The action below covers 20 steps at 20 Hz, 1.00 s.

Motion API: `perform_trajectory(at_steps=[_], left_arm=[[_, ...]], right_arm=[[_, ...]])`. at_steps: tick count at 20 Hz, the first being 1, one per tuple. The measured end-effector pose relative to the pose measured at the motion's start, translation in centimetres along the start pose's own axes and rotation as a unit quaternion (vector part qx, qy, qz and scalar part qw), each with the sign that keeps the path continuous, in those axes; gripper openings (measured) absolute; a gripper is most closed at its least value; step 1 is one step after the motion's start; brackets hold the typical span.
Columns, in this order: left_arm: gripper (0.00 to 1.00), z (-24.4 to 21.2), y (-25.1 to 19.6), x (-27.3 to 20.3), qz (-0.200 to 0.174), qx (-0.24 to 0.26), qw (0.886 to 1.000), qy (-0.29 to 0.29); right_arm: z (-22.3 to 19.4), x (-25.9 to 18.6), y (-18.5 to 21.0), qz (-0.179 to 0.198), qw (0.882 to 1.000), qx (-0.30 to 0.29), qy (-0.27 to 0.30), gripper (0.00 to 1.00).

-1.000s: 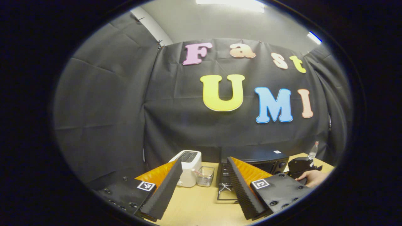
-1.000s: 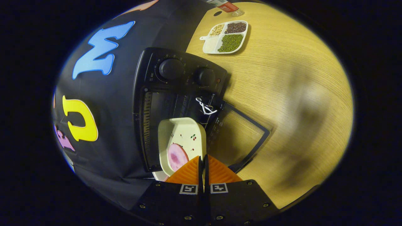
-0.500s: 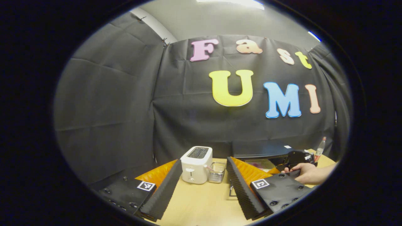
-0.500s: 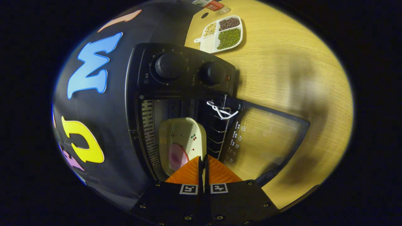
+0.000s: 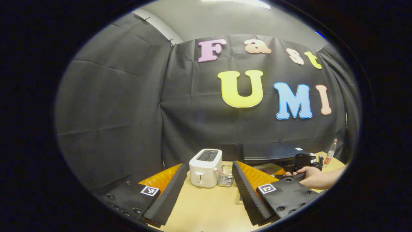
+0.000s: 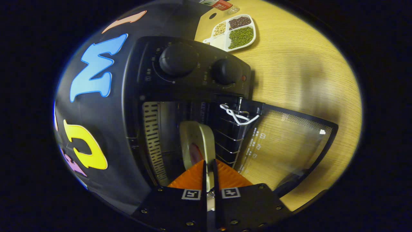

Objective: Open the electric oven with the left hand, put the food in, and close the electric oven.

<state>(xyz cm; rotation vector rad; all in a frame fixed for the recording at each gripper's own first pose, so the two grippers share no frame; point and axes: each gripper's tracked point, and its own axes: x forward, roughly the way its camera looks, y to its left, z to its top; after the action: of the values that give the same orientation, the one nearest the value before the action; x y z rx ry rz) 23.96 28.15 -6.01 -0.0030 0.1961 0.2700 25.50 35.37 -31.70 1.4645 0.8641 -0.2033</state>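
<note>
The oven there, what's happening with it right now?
The oven stands with its door dropped open onto the wooden table. The right gripper is shut on the rim of a cream dish holding a pink slice of food, feeding it into the oven's cavity. The left gripper is open and holds nothing, off near a white toaster.

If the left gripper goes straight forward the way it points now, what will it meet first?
Probably the white toaster: it stands on the table almost straight ahead, framed between the open fingers of the left gripper. The small wire basket sits just beside it. Depth is unclear, so this is a guess.
</note>
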Motion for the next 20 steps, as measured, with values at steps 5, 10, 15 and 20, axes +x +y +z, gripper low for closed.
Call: perform_trajectory(at_steps=[5,10,15,20], left_arm=[[1.0,0.3,-1.4,-0.2,-0.015,0.001,1.0,-0.009],[0.95,0.5,-3.9,-0.6,-0.039,-0.002,0.999,-0.013],[1.0,0.0,-6.9,-1.1,-0.063,-0.006,0.998,-0.011],[1.0,-1.6,-9.9,-2.0,-0.089,0.0,0.996,0.001]], right_arm=[[-0.7,-2.4,0.6,0.03,0.998,-0.058,0.027,0.93],[-0.8,-6.7,0.5,0.048,0.987,-0.143,0.048,0.97],[0.7,-12.3,0.9,0.078,0.957,-0.277,0.041,0.97],[4.1,-18.2,2.0,0.109,0.902,-0.417,-0.014,0.97]])
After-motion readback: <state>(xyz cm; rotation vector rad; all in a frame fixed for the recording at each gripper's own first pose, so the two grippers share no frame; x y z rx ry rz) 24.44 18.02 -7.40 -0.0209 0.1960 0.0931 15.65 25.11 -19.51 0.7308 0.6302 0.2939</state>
